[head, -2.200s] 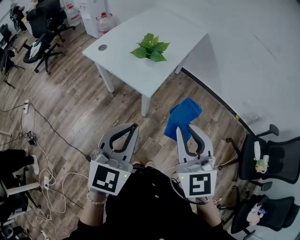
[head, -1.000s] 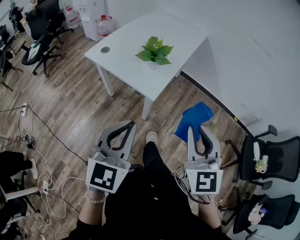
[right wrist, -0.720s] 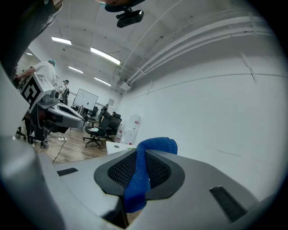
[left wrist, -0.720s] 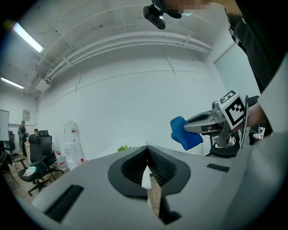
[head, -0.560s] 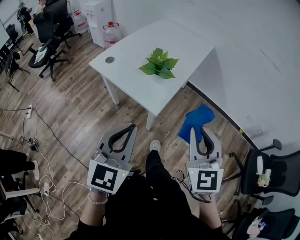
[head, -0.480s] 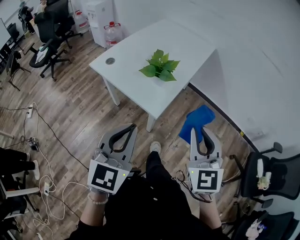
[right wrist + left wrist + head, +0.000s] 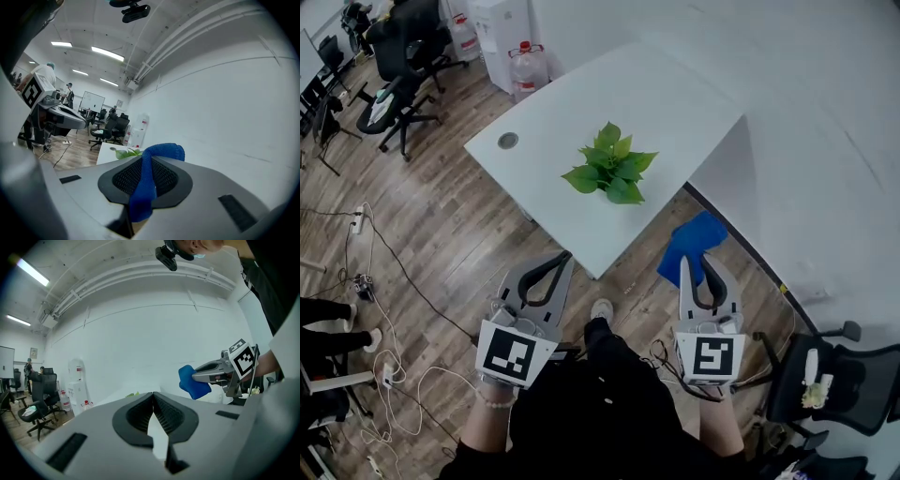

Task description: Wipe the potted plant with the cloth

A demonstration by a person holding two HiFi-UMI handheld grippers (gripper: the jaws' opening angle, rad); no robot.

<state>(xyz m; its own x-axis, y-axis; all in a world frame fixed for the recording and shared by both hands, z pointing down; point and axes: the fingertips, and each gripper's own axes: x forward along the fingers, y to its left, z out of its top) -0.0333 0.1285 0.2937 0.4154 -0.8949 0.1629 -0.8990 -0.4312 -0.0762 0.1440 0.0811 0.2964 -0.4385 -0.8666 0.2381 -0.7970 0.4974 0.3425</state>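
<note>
The potted plant stands near the front edge of the white worktop, with bare surface all round it and open wood floor to the left. The left tongs are pressed together on nothing, just short of that edge. The right tongs pinch the blue cloth, whose long axis runs forward past their tips.

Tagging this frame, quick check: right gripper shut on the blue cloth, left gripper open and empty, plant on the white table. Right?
No. The left gripper is shut, not open: the left gripper view shows its jaws meeting with nothing between them. The rest stands: right gripper shut on the blue cloth, plant on the white table.
</note>
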